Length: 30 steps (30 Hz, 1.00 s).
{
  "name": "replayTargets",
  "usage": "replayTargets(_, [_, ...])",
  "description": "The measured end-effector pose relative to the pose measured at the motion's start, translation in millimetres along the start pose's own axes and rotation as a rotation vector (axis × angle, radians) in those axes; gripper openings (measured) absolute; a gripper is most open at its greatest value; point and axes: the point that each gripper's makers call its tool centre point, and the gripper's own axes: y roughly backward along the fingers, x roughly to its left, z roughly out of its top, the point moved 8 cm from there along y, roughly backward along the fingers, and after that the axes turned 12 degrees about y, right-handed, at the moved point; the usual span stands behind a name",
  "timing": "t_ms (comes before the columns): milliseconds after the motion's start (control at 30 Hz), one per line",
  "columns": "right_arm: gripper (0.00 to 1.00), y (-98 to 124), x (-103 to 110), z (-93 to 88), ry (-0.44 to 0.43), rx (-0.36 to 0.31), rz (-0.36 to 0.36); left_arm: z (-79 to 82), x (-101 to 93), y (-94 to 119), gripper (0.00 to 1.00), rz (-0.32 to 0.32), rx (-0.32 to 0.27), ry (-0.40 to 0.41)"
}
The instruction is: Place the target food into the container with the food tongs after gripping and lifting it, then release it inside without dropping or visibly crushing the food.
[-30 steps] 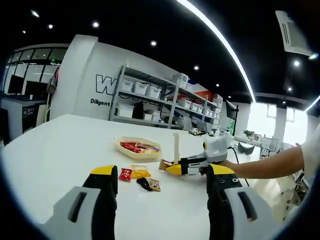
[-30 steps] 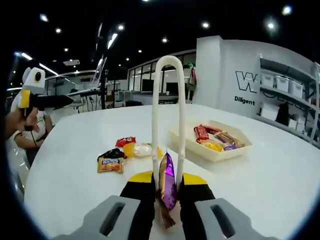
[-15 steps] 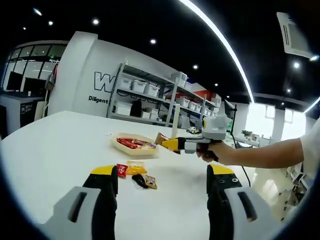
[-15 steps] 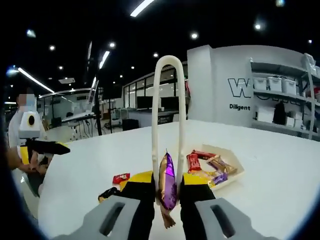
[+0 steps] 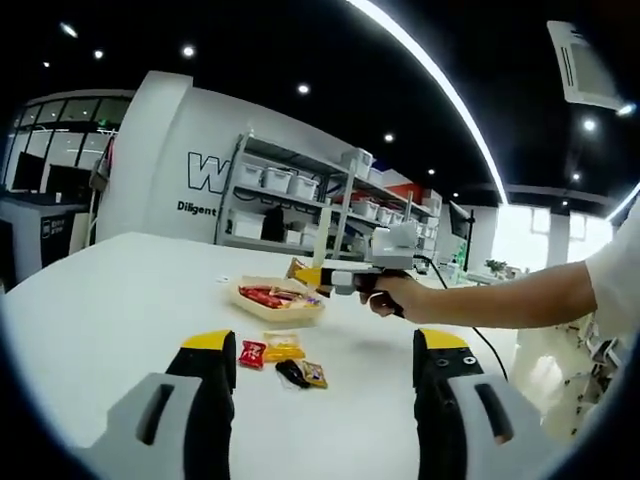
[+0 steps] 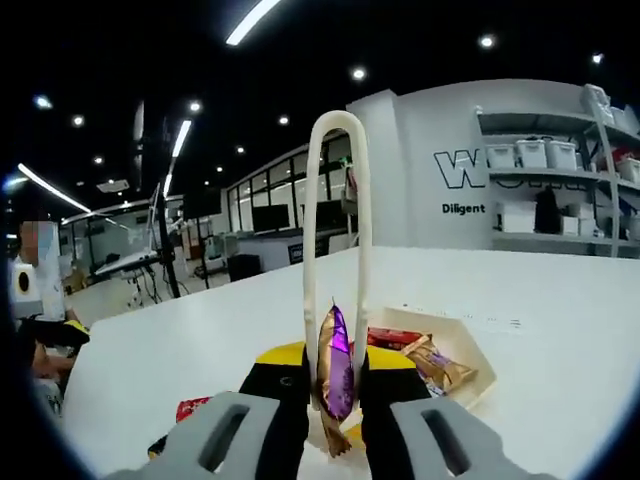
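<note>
In the right gripper view, the right gripper is pressed in on the 2 arms of the white food tongs, and the tongs pinch a purple-and-gold wrapped candy upright between them. The squeeze looks just firm enough to carry it without flattening the wrapper. Just past the candy lies the shallow cream tray, already holding several wrapped sweets, so the candy hangs over the tray's near rim, about ready to be let go inside.

In the left gripper view, the left gripper is spread wide and holds nothing, idle above the white table. A few loose snack packets lie on the table ahead. Farther out, the person's hand reaches level across, arm outstretched, toward the tray.
</note>
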Motion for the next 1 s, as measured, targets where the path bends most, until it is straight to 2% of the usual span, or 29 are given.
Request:
replayTargets(133, [0.12,-10.9,-2.3,-11.2,-0.004,0.021,-0.007,-0.8,6.2,0.2,0.71,-0.002,-0.005,0.027])
replayTargets(333, [0.13,-20.1,-6.1,-26.2,-0.002,0.048,-0.023,-9.4,14.7,-6.2,0.71,0.016,0.020,0.006])
replayTargets(533, [0.14,-20.8,-10.1,-27.5,0.003,0.039,-0.023,-12.6,14.8,-9.1,0.71,0.004,0.023,0.028])
replayTargets(733, [0.15,-16.3,-16.3,-19.3,0.032,0.019,-0.042,-11.0,13.1,-8.0,0.71,0.001,0.015,0.033])
replayTargets(833, [0.15,-12.4,-22.6,-9.0,0.034,-0.007,-0.055,-9.4,11.7,-4.6,0.71,0.004,0.008,0.028])
replayTargets(1000, [0.14,-2.4,-21.3,7.1,0.037,-0.036,-0.050,-7.3,10.8,-2.6,0.71,0.004,0.003,0.032])
